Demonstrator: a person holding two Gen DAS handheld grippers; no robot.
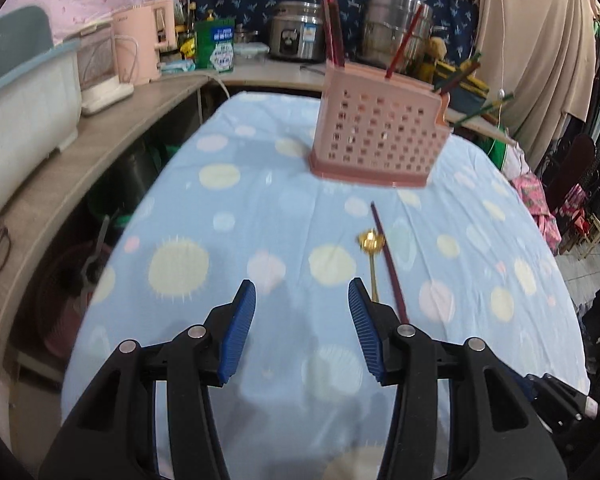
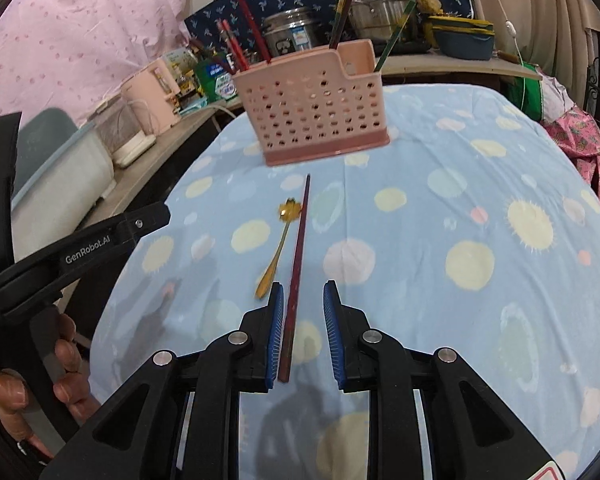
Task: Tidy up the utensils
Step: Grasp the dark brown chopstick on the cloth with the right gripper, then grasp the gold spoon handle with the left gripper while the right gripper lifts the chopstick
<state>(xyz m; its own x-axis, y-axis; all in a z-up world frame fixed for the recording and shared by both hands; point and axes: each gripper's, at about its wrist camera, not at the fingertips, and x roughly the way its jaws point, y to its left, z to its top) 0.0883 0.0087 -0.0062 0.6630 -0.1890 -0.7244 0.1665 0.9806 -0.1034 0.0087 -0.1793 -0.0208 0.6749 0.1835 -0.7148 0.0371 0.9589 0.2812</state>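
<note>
My right gripper (image 2: 300,292) has its jaws apart, straddling the near end of a dark red chopstick (image 2: 298,264) that lies on the blue spotted tablecloth (image 2: 460,208). The stick sits close to the left pad (image 2: 275,332); I cannot tell whether they touch. Just at its 9 o'clock lies a gold spoon (image 2: 278,246), bowl pointing away. At 12 o'clock, further up the cloth, stands the pink perforated utensil basket (image 2: 312,108), several chopsticks upright inside. My left gripper (image 1: 302,300) hangs spread wide over bare cloth, with spoon and chopstick at its 1 o'clock.
</note>
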